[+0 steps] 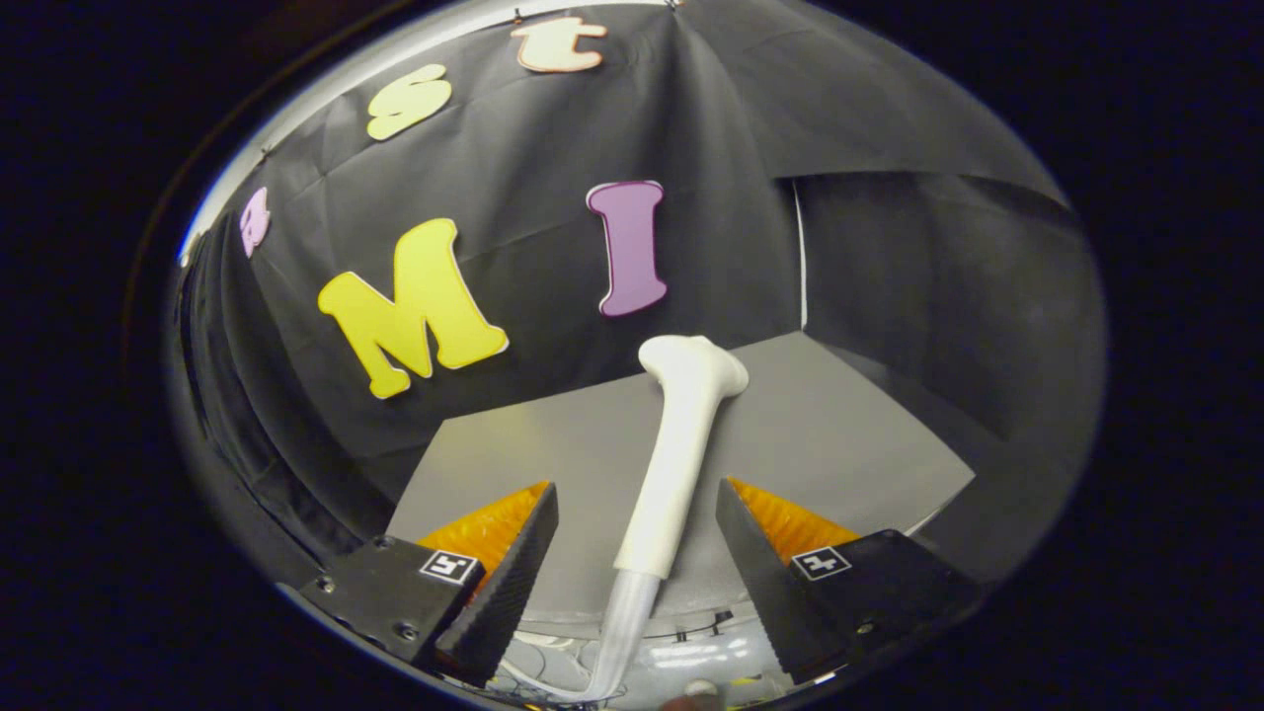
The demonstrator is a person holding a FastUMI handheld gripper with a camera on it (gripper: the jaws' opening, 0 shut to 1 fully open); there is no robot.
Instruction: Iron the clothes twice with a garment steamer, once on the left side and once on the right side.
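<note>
A white garment steamer (681,434) lies on the grey tabletop (849,444), its head pointing away toward the black cloth wall and its handle running back between my fingers. A clear hose (627,632) leaves the handle's near end and drops off the table's front edge. My gripper (637,499) is open; its two fingers (518,563) stand apart on either side of the handle, neither touching it.
The grey table ends at a front edge just below the fingers, and a lighter surface with small items (691,652) lies beneath. Black cloth walls close the table in behind and to the right.
</note>
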